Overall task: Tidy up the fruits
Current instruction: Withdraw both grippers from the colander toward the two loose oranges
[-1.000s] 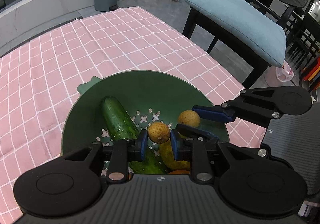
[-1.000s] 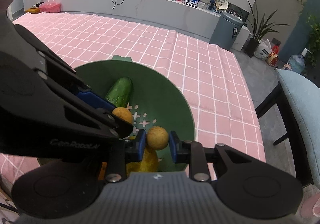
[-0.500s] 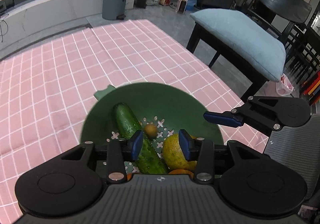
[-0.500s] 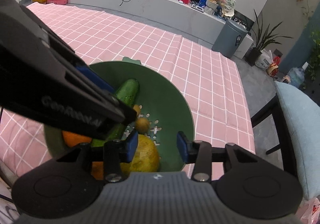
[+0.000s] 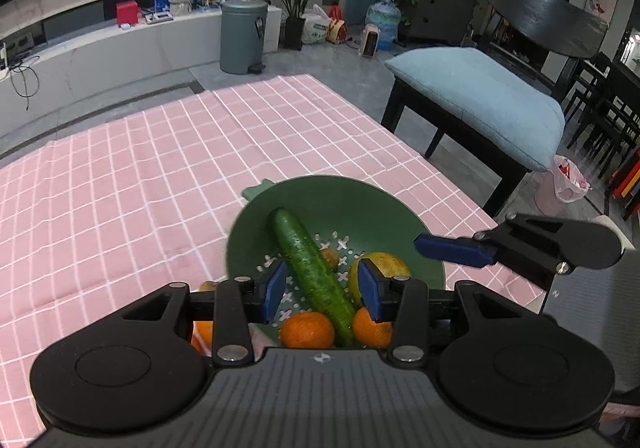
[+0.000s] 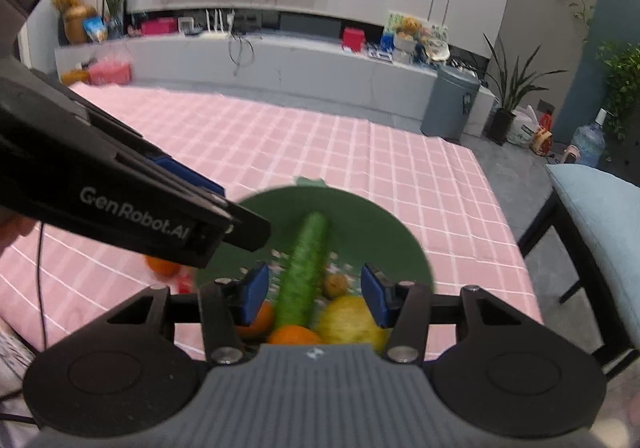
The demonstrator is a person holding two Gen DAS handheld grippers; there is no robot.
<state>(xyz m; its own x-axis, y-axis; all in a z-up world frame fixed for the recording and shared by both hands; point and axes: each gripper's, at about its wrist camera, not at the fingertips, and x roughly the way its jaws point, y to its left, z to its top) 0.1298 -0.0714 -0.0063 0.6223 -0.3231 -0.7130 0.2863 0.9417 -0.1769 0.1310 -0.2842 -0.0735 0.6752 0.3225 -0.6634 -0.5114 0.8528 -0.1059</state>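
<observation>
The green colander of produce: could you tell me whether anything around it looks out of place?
Yes. An orange lies on the pink tablecloth just outside the green colander, while the cucumber, other oranges and a yellow fruit sit inside. The right wrist view is blurred, so its details are unclear.

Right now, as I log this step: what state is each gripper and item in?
left gripper: open, empty, over the bowl
right gripper: open, empty
green colander bowl: upright on the cloth
cucumber: lying in the bowl
oranges: in the bowl's near side
</observation>
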